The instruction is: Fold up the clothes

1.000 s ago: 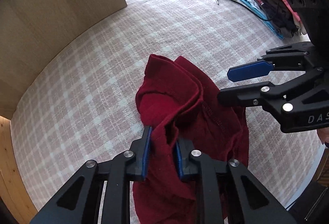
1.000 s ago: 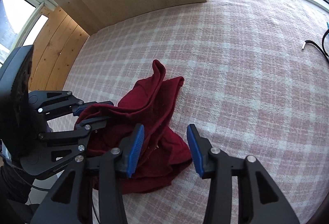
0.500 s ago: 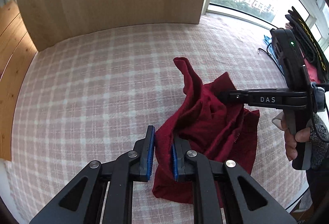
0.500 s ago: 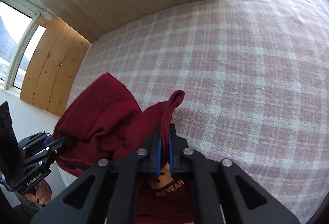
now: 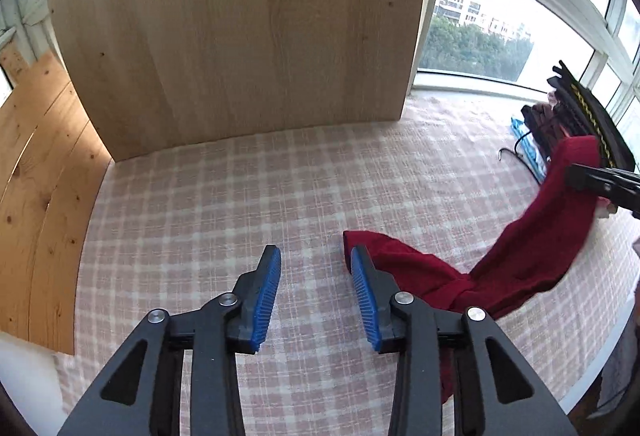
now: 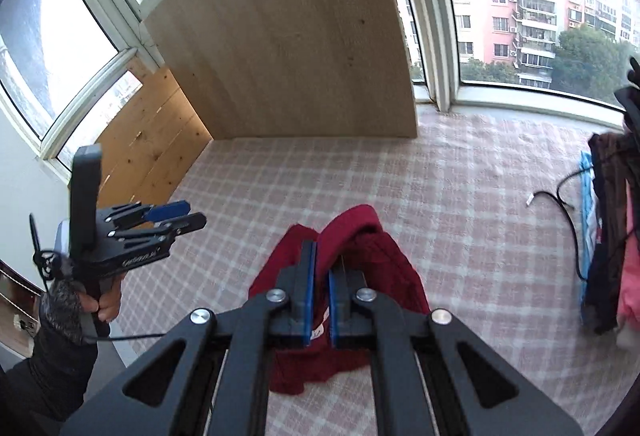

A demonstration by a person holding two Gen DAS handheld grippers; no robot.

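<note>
On the checked cloth [image 5: 248, 195]: red garment [image 5: 532, 236], bunched and twisted, near-right part of the surface, one end lifted off it.
Right gripper [image 6: 320, 300]: clenched on a fold of the garment; fabric sits between the blue pads [image 6: 307, 300] and drapes down over both fingers. In the left view it holds that end up at far right.
Left gripper [image 5: 316, 296]: released, jaws wide apart, nothing between them. Low end of the garment lies just beside its right finger; can't tell if it touches.
Step in hand (judged): spreading the garment flat before any fold; no fold made yet.
Do it well: left should regrip a true edge or corner of the low end, not the twisted middle. Then pull both ends apart to take out the twist and lay it flat on open cloth toward the left.
Watch: a thick bunch in the right grip may hide which layer is held; a hem or shoulder seam is better.
Far right: pile of clothes [image 6: 612, 236] and a black cable [image 6: 560, 199], well apart from the garment; keep it off them.
Far: wooden board [image 5: 240, 35] standing upright.
</note>
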